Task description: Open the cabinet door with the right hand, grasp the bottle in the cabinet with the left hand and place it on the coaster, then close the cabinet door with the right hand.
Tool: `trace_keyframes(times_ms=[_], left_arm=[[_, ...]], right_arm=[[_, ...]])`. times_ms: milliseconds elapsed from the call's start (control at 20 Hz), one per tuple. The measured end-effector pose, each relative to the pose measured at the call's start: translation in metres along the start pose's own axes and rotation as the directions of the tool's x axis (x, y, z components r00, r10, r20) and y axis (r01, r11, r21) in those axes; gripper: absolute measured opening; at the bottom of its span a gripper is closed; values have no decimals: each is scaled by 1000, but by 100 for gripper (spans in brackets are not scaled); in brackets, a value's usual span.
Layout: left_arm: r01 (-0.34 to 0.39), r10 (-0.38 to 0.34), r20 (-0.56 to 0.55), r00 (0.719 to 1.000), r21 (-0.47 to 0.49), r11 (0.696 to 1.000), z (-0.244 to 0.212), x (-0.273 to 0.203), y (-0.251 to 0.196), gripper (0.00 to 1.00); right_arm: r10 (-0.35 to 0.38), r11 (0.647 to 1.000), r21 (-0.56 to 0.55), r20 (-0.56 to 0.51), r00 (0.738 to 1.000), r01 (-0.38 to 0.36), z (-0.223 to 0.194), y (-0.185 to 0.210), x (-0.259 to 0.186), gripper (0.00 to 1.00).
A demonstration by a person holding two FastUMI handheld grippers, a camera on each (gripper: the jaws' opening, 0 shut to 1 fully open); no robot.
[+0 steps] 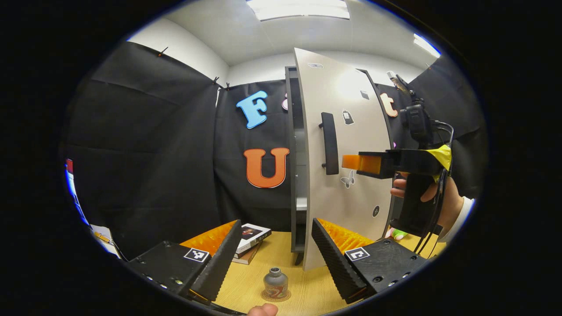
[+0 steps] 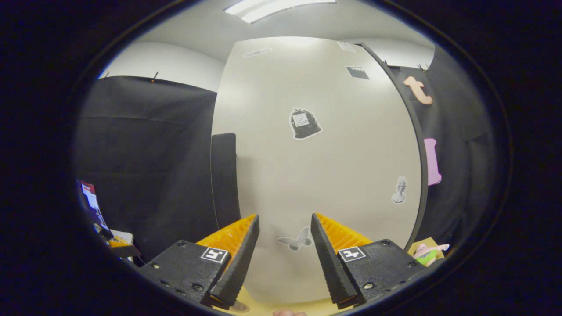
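Beside the cabinet: we see the bottle [image 1: 275,283] on its coaster [image 1: 263,297], in front of the door [image 1: 347,145].
Handling: we judge it rigid, smooth, possibly slippery; grip the body below the neck.
Look: squat, grey cap, red-patterned body.
Left gripper [image 1: 273,252]: spread, empty.
Right gripper [image 2: 284,245]: spread, facing the door, near the handle [image 1: 329,142].

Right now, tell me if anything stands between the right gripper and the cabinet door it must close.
Nothing visible does. The open right gripper faces the bare front of the cabinet door, the handle to its left. The bottle stands on the coaster, down on the table.
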State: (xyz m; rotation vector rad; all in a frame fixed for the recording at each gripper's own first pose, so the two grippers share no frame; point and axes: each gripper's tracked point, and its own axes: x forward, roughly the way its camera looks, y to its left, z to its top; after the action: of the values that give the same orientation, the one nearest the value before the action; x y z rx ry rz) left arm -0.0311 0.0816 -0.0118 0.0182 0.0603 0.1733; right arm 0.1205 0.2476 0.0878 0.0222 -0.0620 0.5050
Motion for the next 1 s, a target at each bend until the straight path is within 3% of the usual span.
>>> trace_keyframes(times_ms=[300, 600, 1000], left_arm=[[22, -22, 3, 1000, -10, 1000, -1, 2, -11, 96], [77, -77, 12, 997, -20, 997, 0, 3, -34, 96], [146, -145, 50, 988, -14, 989, 0, -8, -70, 96]], right_arm=[[-70, 997, -21, 39, 997, 71, 18, -37, -53, 77], [-165, 985, -49, 25, 986, 166, 15, -85, -133, 77], [-383, 918, -90, 48, 922, 386, -3, -155, -249, 77]])
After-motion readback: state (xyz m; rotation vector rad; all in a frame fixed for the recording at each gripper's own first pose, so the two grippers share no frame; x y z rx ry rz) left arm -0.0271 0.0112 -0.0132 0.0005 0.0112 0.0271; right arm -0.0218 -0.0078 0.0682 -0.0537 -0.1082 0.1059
